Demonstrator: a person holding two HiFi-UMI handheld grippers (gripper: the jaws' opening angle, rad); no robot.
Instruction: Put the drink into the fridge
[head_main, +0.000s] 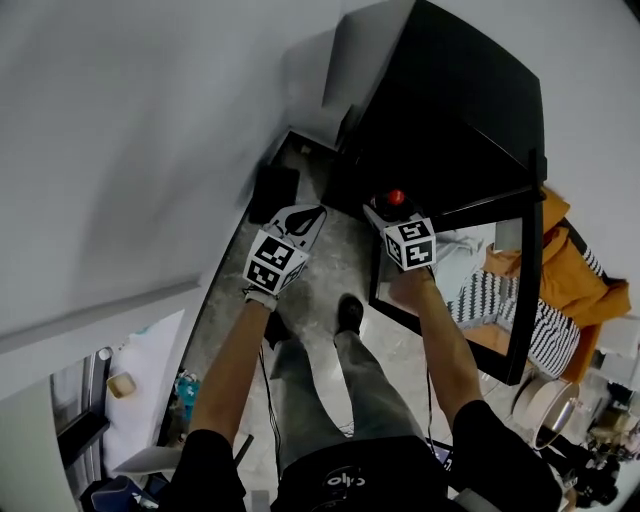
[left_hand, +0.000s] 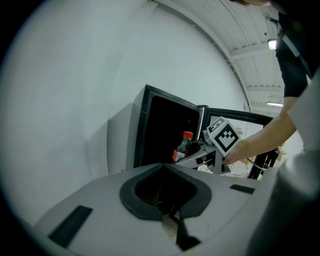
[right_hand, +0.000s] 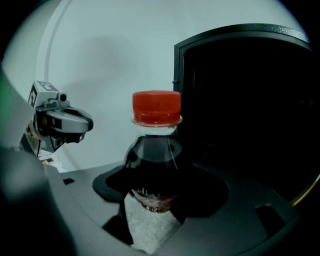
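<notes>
The drink is a dark cola bottle (right_hand: 152, 150) with a red cap (head_main: 396, 197). My right gripper (head_main: 386, 212) is shut on its body and holds it upright in front of the black fridge (head_main: 450, 120). The fridge door (head_main: 527, 290) stands swung open to the right, and the inside (right_hand: 250, 110) is dark. In the left gripper view the bottle (left_hand: 182, 147) shows just outside the opening. My left gripper (head_main: 300, 222) hovers to the left of the bottle with its jaws together and nothing between them.
A white wall runs along the left. A dark box (head_main: 272, 192) stands on the floor by the wall. An orange garment (head_main: 565, 270) and striped cloth (head_main: 500, 300) lie behind the open door. The person's feet (head_main: 348, 312) stand on the grey floor.
</notes>
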